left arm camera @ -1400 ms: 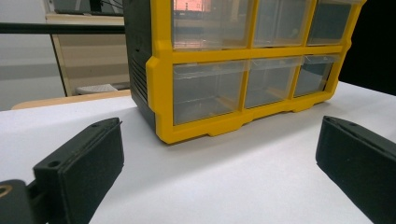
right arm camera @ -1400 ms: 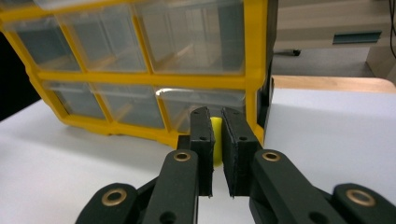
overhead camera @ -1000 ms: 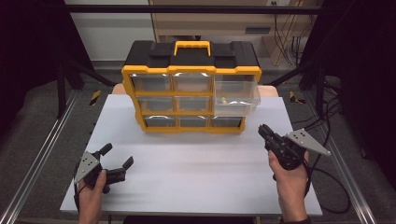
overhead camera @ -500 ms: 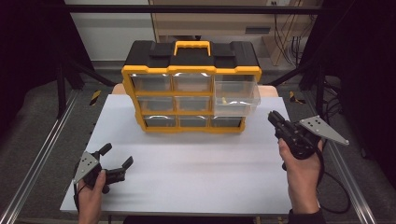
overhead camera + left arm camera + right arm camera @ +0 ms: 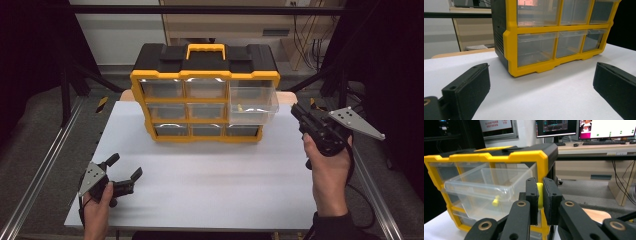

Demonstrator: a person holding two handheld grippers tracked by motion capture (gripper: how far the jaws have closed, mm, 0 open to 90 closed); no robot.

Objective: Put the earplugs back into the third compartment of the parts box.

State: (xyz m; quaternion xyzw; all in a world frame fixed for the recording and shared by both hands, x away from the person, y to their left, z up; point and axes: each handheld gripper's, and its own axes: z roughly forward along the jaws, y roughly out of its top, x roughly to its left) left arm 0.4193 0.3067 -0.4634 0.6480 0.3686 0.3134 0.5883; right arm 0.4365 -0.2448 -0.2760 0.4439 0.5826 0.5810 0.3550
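A yellow and black drawer organizer (image 5: pixel 205 75) (image 5: pixel 534 27) stands at the back of the white table (image 5: pixel 225 170). Its upper right clear drawer (image 5: pixel 252 102) (image 5: pixel 486 192) is pulled out and holds a small yellow piece (image 5: pixel 239 107) (image 5: pixel 495 201). My right gripper (image 5: pixel 296 111) (image 5: pixel 540 192) hovers just right of that drawer, shut on another small yellow piece (image 5: pixel 539 195). My left gripper (image 5: pixel 125 167) (image 5: pixel 541 85) rests low at the table's front left, open and with nothing in it, pointed at the organizer's lower drawers.
The organizer's other drawers are closed. A desk with monitors (image 5: pixel 584 130) stands behind the table. Metal rails (image 5: pixel 45 165) run along both sides of the table.
My right gripper has risen and moved forward and to the right, up to the open drawer's side. The left gripper has stayed put.
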